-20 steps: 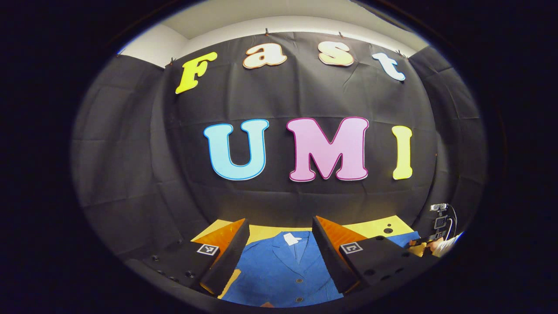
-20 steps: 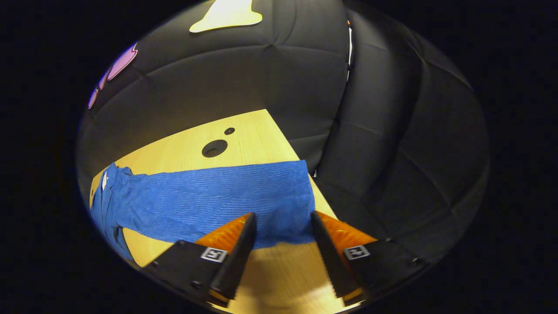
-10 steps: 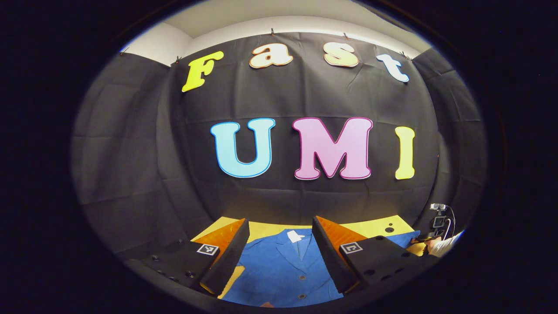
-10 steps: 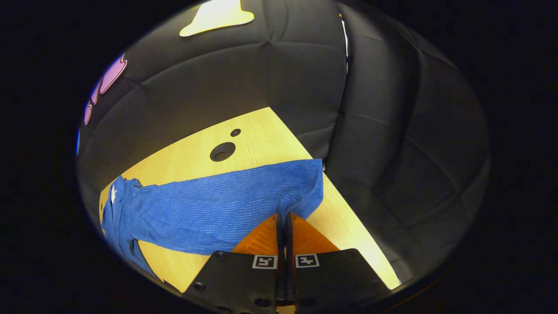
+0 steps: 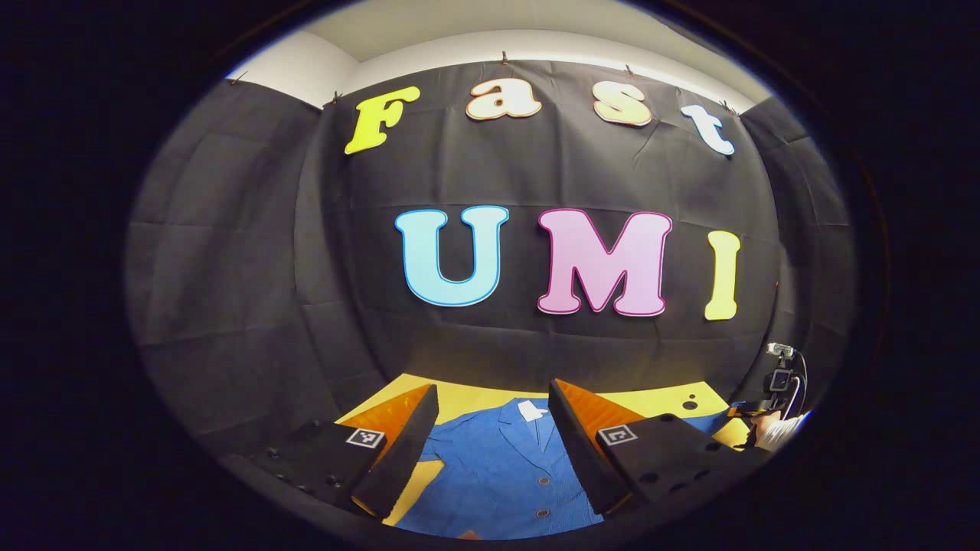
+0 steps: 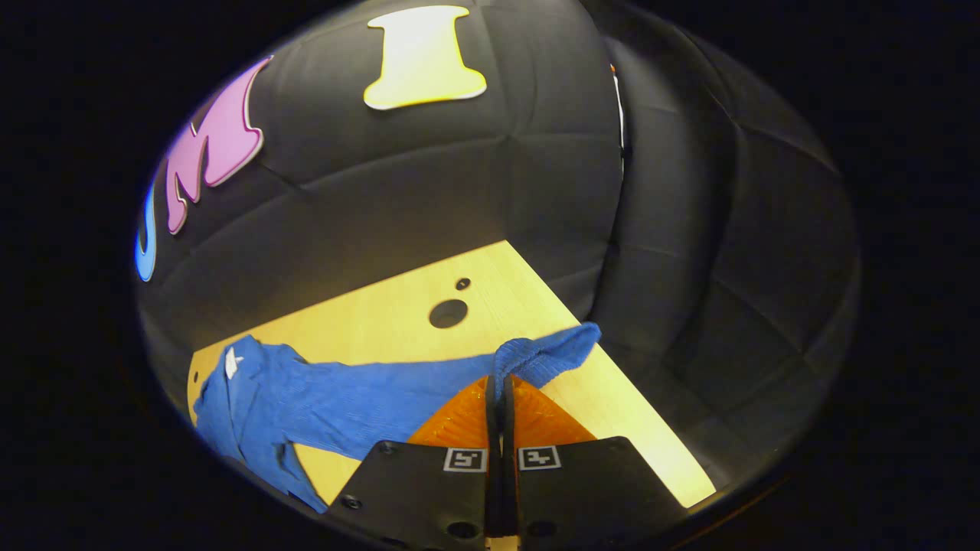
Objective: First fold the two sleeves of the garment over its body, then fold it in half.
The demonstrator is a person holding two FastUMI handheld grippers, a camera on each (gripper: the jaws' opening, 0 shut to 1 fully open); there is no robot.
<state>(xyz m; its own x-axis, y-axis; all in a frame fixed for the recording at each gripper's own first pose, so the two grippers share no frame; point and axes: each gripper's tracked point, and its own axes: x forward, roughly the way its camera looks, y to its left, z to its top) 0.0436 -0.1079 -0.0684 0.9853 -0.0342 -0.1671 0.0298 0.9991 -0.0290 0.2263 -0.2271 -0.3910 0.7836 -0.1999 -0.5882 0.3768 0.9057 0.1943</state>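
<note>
Garment (image 6: pixel 321 398): a blue buttoned jacket of ribbed, knit-like cloth, lying on the pale wooden table (image 6: pixel 383 321). In the right gripper view its right sleeve (image 6: pixel 429 386) runs as a long band from the collar at about 9 o'clock across to the cuff at about 1 o'clock of the fingers. The long axis of the sleeve therefore goes almost left to right in that view. The right gripper (image 6: pixel 498 383) has its two fingers pressed together on the cuff end, and the cloth there is bunched and raised a little off the wood. The body of the jacket lies away at 9 to 10 o'clock from this gripper, so I judge the coming move must carry the cuff in that direction, over the chest.

In the left gripper view, the left gripper (image 5: pixel 490 417) hangs above the jacket front with its fingers spread apart, holding nothing. Between them one sees the collar, a white neck label (image 5: pixel 530 412) and dark round buttons (image 5: pixel 543 481) going down toward 6 o'clock. The other gripper and a hand (image 5: pixel 769 428) show small at about 3 o'clock.

The right hand is clearly the nearer one to this sleeve. The cloth looks soft and limp, so it will probably sag when lifted. Two round holes (image 6: pixel 448 312) are in the table top beyond the sleeve.
</note>
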